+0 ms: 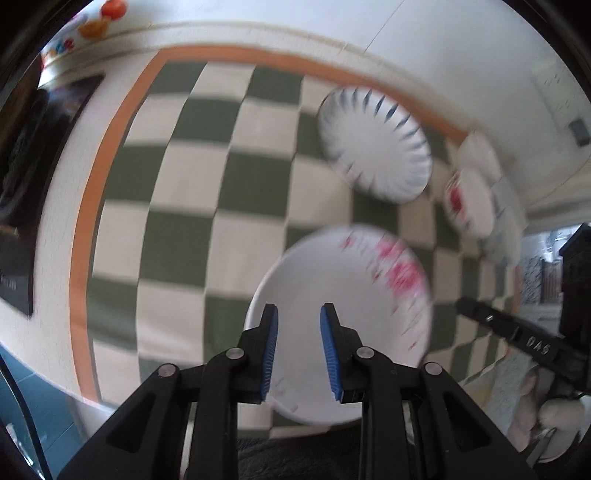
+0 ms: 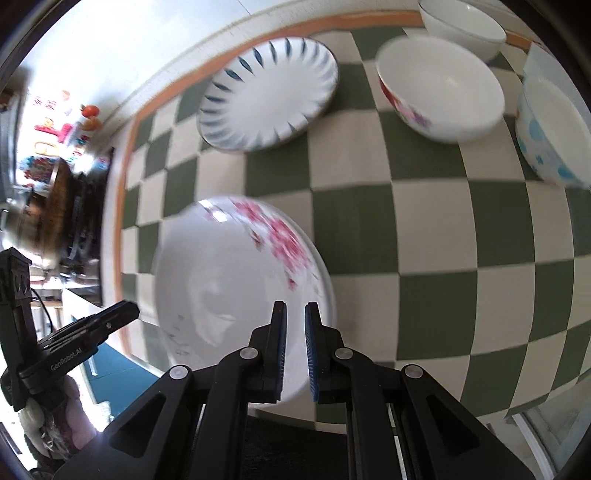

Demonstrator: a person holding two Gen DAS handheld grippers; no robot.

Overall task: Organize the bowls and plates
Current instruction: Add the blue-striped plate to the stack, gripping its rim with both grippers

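A: Where's the floral plate (image 2: pixel 236 280)?

B: Near edge of the checked tablecloth (image 2: pixel 436 236), left of centre. The right gripper (image 2: pixel 295 325) hovers at its near rim, jaws nearly together with a thin gap, gripping nothing I can see. The left gripper (image 1: pixel 299 332) hangs above the same plate, jaws apart, empty.

A: The others?

B: The blue-petal plate (image 2: pixel 269 92) lies farther back. To its right sit the floral bowl (image 2: pixel 443 88), a white bowl (image 2: pixel 461 26) and a blue-patterned bowl (image 2: pixel 550 133), all empty. Bare cloth lies right of the floral plate.

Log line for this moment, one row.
left tool: open over floral plate | right tool: narrow gap at plate rim, grip unclear | blue-rayed plate: untouched
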